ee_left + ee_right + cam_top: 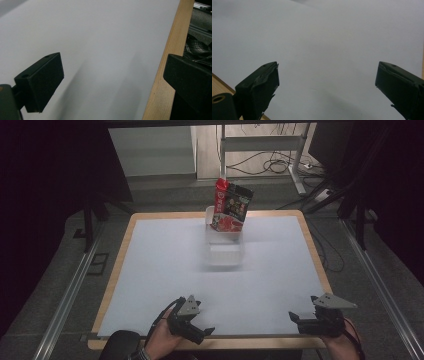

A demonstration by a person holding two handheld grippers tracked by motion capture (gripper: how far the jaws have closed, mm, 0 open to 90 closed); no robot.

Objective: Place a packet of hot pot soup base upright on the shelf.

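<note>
Near the worktop's (150,270) front edge, the left tool (199,330) waited with jaws spread, empty. Straight ahead, well apart at the far edge, stood the snack bag (231,207) upright in a clear container (225,251). Right tool (300,320), equally wide and empty, sat about as far off.

Open white table top (165,270) ahead of both grippers; sole obstacle, far-centre clear bin (225,251) with upright packet (231,207).

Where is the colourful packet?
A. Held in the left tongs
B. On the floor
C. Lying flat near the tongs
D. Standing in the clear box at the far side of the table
D: the packet stands upright in the clear box, far from both open tongs at the near edge.
</note>
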